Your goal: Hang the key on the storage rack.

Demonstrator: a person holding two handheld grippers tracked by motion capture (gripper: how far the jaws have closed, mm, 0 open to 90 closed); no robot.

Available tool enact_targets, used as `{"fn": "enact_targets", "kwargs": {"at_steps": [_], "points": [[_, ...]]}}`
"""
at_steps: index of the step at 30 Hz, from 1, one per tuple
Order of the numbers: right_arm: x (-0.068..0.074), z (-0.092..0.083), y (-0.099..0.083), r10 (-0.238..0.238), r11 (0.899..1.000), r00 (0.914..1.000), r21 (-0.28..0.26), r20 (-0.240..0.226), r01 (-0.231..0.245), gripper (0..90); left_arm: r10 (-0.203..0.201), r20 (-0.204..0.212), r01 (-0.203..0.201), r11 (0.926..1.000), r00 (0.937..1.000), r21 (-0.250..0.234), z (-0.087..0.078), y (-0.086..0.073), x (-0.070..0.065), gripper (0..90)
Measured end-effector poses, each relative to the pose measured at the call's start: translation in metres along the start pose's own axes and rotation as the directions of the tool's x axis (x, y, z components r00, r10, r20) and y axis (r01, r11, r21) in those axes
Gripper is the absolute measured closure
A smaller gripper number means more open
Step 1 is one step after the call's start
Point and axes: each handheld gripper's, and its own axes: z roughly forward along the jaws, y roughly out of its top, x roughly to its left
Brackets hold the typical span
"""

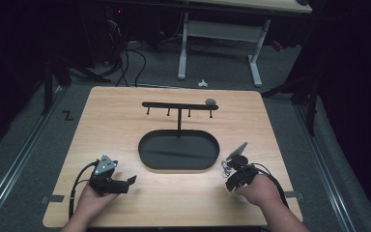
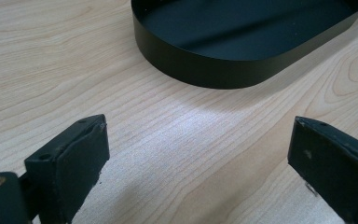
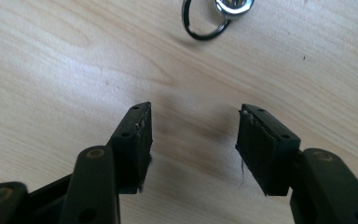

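A black oval tray (image 1: 147,154) lies at the middle of the wooden table, and its wall (image 2: 205,70) fills the top of the left gripper view. From its far side rises a black stand with a hooked crossbar (image 1: 174,105); a small grey object (image 1: 210,102) rests on the bar's right end. A metal key ring (image 3: 205,21) with a shiny silver piece lies on the wood just ahead of my right gripper (image 3: 193,116), which is open and empty. Left of the tray, my left gripper (image 2: 198,135) stands wide open over bare wood, also empty. Both grippers sit near the front edge (image 1: 125,182) (image 1: 235,173).
The table's front edge lies close behind both hands. A white-legged desk (image 1: 217,29) and loose cables (image 1: 125,58) stand on the floor beyond the far edge. Bare wood stretches between the two grippers in front of the tray.
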Motion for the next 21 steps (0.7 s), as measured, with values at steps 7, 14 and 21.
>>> {"fn": "enact_targets", "kwargs": {"at_steps": [7, 14, 21], "points": [[0.003, 0.0, 0.014, 0.004, 1.0, 1.0, 0.004, -0.003, -0.004, 48.9, 0.004, 0.004, -0.004, 1.0, 1.0, 0.004, 0.001, 0.0, 0.0, 6.9], [0.003, -0.001, 0.028, 0.015, 1.0, 0.9999, -0.015, 0.0, -0.015, 53.6, 0.013, 0.003, -0.013, 0.9999, 0.9999, 0.007, 0.001, 0.0, 0.0, 7.7], [0.003, 0.004, 0.035, 0.016, 1.0, 0.9996, -0.014, 0.023, -0.016, 59.4, 0.017, 0.005, -0.017, 0.9998, 0.9998, 0.007, 0.002, 0.001, 0.0, 8.7]]}}
